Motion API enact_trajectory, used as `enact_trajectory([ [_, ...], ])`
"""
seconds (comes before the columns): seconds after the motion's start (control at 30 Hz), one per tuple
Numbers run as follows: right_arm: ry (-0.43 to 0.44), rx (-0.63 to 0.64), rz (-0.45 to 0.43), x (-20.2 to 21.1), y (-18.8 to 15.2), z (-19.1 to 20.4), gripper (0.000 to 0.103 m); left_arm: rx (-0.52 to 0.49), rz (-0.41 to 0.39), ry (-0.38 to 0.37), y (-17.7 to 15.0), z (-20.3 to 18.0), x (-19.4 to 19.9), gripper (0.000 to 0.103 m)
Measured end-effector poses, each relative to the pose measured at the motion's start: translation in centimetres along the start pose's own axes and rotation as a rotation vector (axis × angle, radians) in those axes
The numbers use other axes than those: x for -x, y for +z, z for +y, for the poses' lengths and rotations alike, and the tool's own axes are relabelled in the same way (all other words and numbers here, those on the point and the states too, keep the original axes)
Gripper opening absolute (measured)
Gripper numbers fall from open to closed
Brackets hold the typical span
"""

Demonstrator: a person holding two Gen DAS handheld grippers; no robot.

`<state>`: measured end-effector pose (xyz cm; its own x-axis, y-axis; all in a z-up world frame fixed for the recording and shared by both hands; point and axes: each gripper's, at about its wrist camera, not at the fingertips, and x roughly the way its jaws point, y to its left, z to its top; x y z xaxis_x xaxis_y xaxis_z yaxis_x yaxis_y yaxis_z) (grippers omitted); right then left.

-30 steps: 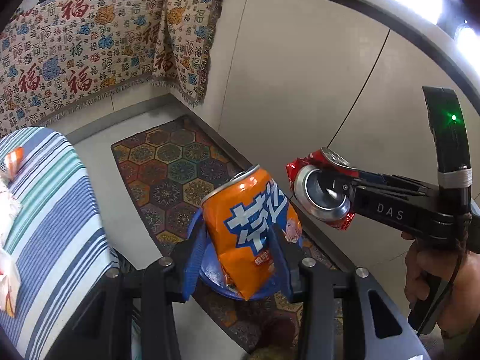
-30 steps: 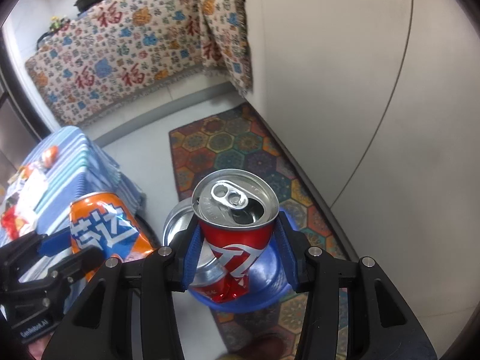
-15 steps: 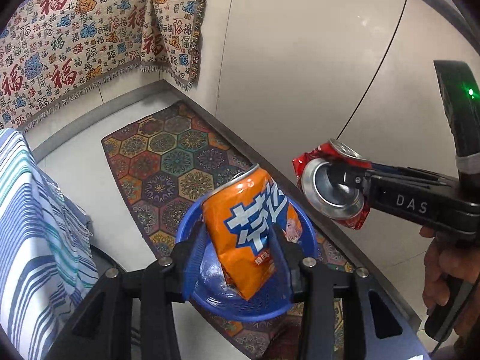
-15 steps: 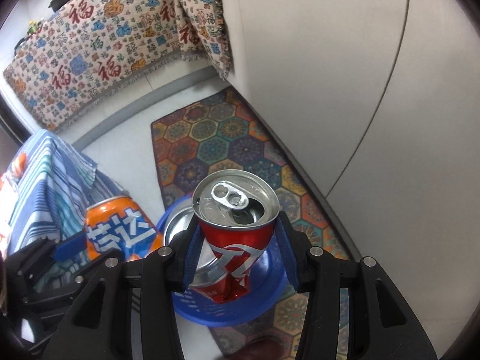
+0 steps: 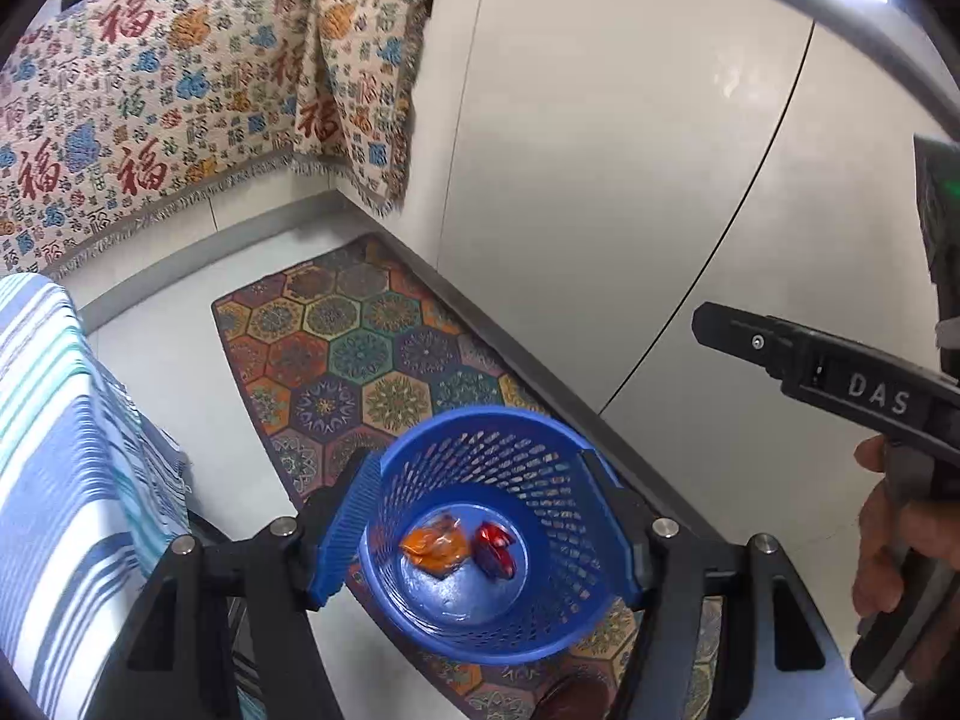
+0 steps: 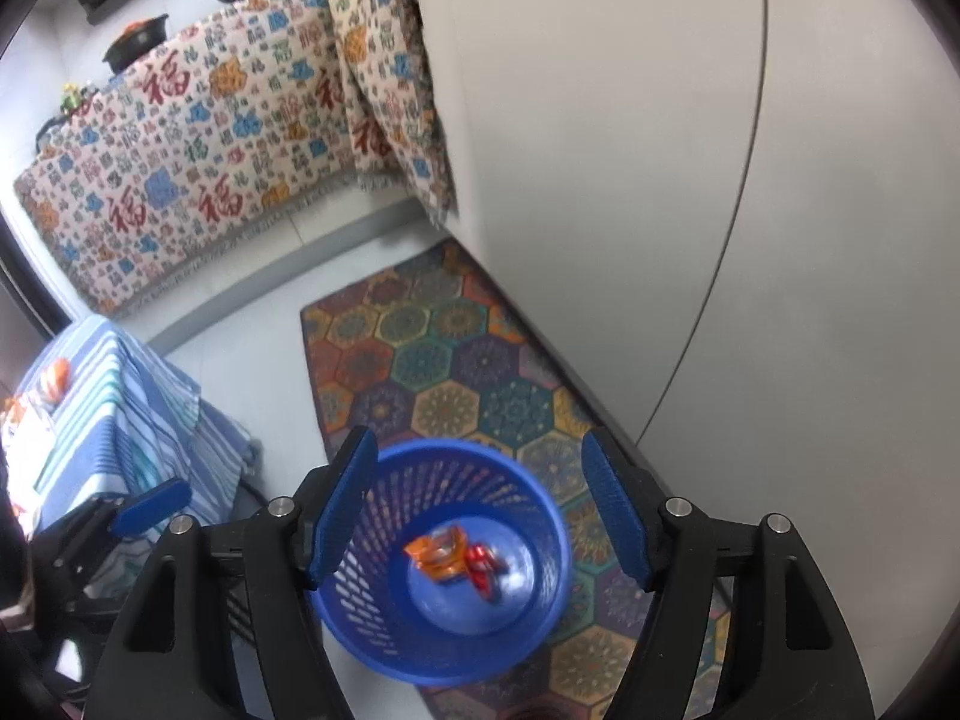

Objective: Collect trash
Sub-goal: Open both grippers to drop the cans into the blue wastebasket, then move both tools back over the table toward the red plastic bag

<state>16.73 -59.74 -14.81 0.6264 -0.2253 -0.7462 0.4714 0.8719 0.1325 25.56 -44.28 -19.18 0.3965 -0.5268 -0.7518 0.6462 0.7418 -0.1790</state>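
Bin: a blue mesh bin (image 5: 480, 540) stands on a patterned rug (image 5: 360, 348), near the foot of a pale wall.
Orange can: a crushed orange can (image 5: 435, 547) lies on the bin's floor, left of centre.
Red can: a crushed red can (image 5: 495, 549) lies just beside the orange one, also inside the bin.
Left claw: the left claw (image 5: 480, 531) hangs above the bin mouth; its jaws have just been opening and stand apart with nothing between them.
Right claw: the right claw (image 6: 480, 516) also hangs above the bin; its jaws have just been opening — nothing is between them.
Table: a table under a striped cloth (image 6: 102, 420) sits left of the bin, with small orange and white bits on it that are too blurred to name.
Risk, bin: it looks light — a low claw could likely catch the rim and tip it, spilling both cans.
Risk, claws: both hang over the bin close together; turning back toward the table at once could knock them together.
Risk, cloth: its hanging edge near the bin could snag a finger.
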Motion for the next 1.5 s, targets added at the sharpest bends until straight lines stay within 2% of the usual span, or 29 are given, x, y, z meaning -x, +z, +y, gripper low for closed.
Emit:
enact_trajectory([
  [0.1, -0.008, 0.020, -0.072, 2.1, 0.3, 1.0, 0.077, 0.021, -0.037, 0.000, 0.1, 0.5, 3.6, 0.067],
  [0.27, -0.008, 0.079, -0.170, 5.4, 0.4, 3.8, 0.078, 0.054, -0.111, 0.007, -1.4, 1.9, 12.1, 0.067],
  [0.43, 0.041, 0.145, -0.265, 8.8, 0.1, 8.6, 0.081, 0.054, -0.153, 0.098, -5.1, 4.6, 20.7, 0.068],
  [0.57, 0.112, 0.202, -0.308, 11.1, -1.6, 13.9, 0.083, 0.124, -0.129, 0.174, -9.3, 9.2, 25.1, 0.068],
  [0.67, 0.200, 0.251, -0.288, 12.0, -4.0, 18.8, 0.085, 0.172, -0.107, 0.273, -12.7, 13.1, 27.3, 0.068],
  [0.83, 0.327, 0.401, -0.202, 12.3, -8.8, 27.9, 0.085, 0.316, -0.063, 0.401, -18.5, 21.0, 29.5, 0.068],
  [1.0, 0.389, 0.523, -0.087, 11.0, -13.2, 34.3, 0.085, 0.378, -0.023, 0.437, -21.6, 25.6, 29.8, 0.068],
  [1.13, 0.388, 0.569, 0.007, 9.1, -15.8, 36.6, 0.085, 0.364, 0.008, 0.444, -22.1, 26.9, 28.9, 0.068],
  [1.27, 0.348, 0.590, 0.054, 7.3, -17.3, 37.1, 0.085, 0.329, 0.009, 0.450, -21.3, 27.5, 28.0, 0.068],
  [1.4, 0.336, 0.584, 0.119, 5.4, -17.5, 36.8, 0.086, 0.267, 0.012, 0.438, -19.9, 28.2, 26.7, 0.074],
  [1.5, 0.336, 0.581, 0.119, 5.4, -17.2, 36.2, 0.088, 0.248, 0.005, 0.410, -19.1, 28.9, 26.0, 0.078],
])
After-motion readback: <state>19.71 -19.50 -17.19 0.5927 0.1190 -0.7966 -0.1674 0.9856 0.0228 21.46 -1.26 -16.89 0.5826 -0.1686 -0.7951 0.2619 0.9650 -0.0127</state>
